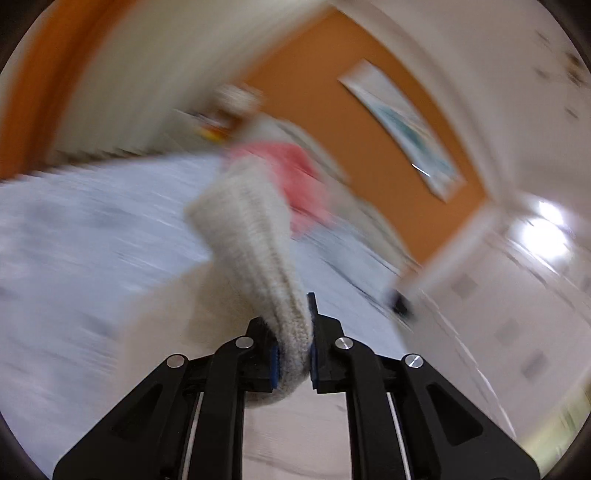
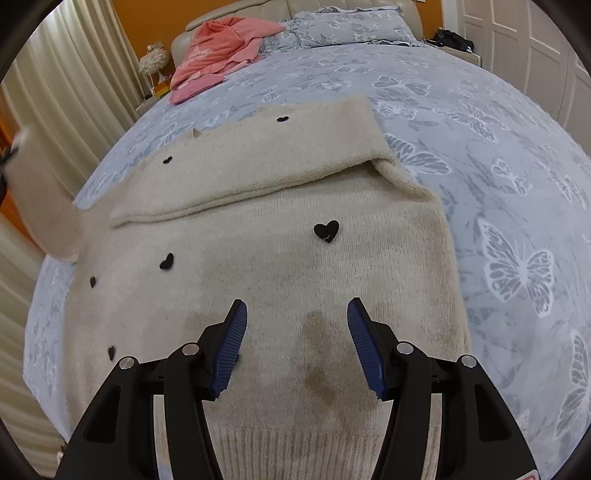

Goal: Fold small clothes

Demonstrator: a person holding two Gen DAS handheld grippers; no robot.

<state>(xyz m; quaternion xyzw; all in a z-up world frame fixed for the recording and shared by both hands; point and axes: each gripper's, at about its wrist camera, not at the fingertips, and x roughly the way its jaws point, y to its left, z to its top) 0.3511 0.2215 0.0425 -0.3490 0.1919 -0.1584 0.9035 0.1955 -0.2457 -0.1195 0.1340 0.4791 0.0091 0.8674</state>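
Note:
A cream knit sweater (image 2: pixel 266 266) with small black hearts lies flat on the bed, its right sleeve folded across the chest. My right gripper (image 2: pixel 297 317) is open and empty, hovering just above the sweater's lower part. My left gripper (image 1: pixel 293 354) is shut on the ribbed cuff of the sweater's left sleeve (image 1: pixel 251 236) and holds it lifted off the bed; that view is heavily motion-blurred. The lifted sleeve also shows blurred at the left edge of the right wrist view (image 2: pixel 44 206).
The bed has a grey butterfly-print cover (image 2: pixel 498 184). A pink garment (image 2: pixel 221 48) lies by the headboard next to a grey pillow (image 2: pixel 354 26). Curtains (image 2: pixel 62 74) hang on the left, white wardrobe doors (image 2: pixel 535 44) stand at the right.

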